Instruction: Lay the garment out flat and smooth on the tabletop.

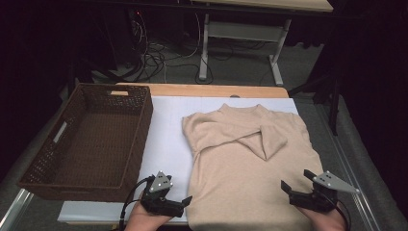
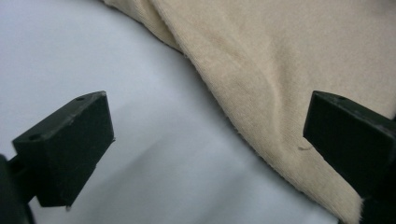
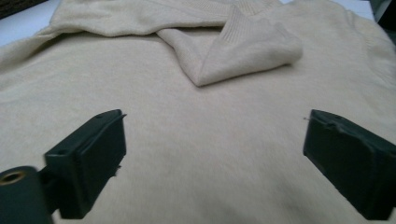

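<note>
Surface: a wooden surface (image 1: 207,90) fills the middle of the high view, and a white sheet (image 1: 166,139) covers most of it. A strip of bare wood shows along the far edge.
Sweater: a tan sweater (image 1: 245,168) lies flat on the white sheet, in the middle and lower right of the high view. Its neck points to the top of the frame. Both sleeves are folded in across the chest, and one cuff lies on top near the middle.
Basket: a brown woven basket (image 1: 36,178) sits at the left of the high view, just beside the sweater's side of the sheet. It has a handle hole in its side.
Left tongs: the left tongs (image 1: 185,202) are at the bottom of the high view, left of the middle, at the sweater's left edge. They are wide open and grip nothing. In the left gripper view one jaw is over the white sheet and the other over the sweater's edge.
Right tongs: the right tongs (image 1: 296,182) are at the lower right of the high view, over the sweater's right side. They are wide open and grip nothing. In the right gripper view the folded cuff lies ahead of them.
Room: dark all around. At the top of the high view a grey floor (image 1: 240,72) has a bunch of cables (image 1: 159,60) on it and the white legs of a second table (image 1: 240,33).
</note>
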`<state>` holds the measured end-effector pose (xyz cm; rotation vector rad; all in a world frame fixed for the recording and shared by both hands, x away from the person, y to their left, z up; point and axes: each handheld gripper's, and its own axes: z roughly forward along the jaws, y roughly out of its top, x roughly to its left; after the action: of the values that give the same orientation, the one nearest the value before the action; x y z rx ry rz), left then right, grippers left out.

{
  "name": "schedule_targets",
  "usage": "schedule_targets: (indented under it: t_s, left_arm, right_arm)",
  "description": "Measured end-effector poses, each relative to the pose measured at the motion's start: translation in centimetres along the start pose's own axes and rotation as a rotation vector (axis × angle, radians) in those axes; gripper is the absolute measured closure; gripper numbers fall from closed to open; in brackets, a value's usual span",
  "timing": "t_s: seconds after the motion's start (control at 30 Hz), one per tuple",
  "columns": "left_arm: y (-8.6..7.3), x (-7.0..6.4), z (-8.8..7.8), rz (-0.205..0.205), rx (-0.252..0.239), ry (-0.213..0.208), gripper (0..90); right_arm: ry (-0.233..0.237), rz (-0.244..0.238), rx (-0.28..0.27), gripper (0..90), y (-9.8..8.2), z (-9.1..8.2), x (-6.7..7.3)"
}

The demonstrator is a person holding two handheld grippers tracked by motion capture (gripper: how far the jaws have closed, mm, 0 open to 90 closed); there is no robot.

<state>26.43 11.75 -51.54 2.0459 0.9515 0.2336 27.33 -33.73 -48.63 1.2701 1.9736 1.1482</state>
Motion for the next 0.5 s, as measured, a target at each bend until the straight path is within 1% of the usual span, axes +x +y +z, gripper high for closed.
schedule_targets:
  t_s: [0.03,0.07,0.13,0.2,0.27,0.33,0.37,0.4,0.43,0.47,0.5]
  left_arm:
    - [0.0,0.0,0.0,-0.002,-0.007,0.003,0.0]
    - [0.1,0.0,-0.1,-0.005,-0.011,0.003,0.0]
    - [0.2,0.0,-0.1,-0.007,-0.019,-0.002,0.0]
    - [0.2,-0.1,-0.1,-0.003,-0.016,0.002,0.0]
    - [0.2,-0.3,0.0,0.012,-0.008,0.009,0.0]
    - [0.1,-0.4,0.1,0.012,-0.006,0.002,0.0]
    - [0.1,-0.5,0.1,0.012,-0.006,-0.003,0.0]
    - [0.2,-0.5,0.1,0.014,-0.005,-0.007,0.0]
    - [0.2,-0.6,0.1,0.016,-0.006,-0.010,0.0]
    - [0.2,-0.6,0.1,0.020,-0.005,-0.015,0.0]
    - [0.2,-0.6,0.1,0.023,-0.005,-0.015,0.0]
  right_arm:
    - [0.000,0.000,0.000,1.9,0.0,0.0,0.0]
    - [0.003,0.001,0.004,0.0,0.3,0.5,0.0]
    - [-0.003,0.000,0.010,0.0,1.0,1.7,0.0]
    - [-0.005,-0.006,0.016,0.0,1.7,2.8,-0.1]
    - [-0.010,-0.009,0.026,0.0,2.4,4.0,-0.3]
    - [-0.023,-0.013,0.042,0.0,3.0,5.3,-0.6]
    - [-0.028,-0.003,0.048,0.0,3.4,6.0,-0.9]
    - [-0.048,0.014,0.062,0.9,4.1,7.5,-1.3]
    - [-0.048,0.014,0.062,0.9,4.1,7.5,-1.3]
    - [-0.056,0.023,0.076,2.7,4.6,8.6,-1.6]
    - [-0.056,0.023,0.076,2.7,4.6,8.6,-1.6]
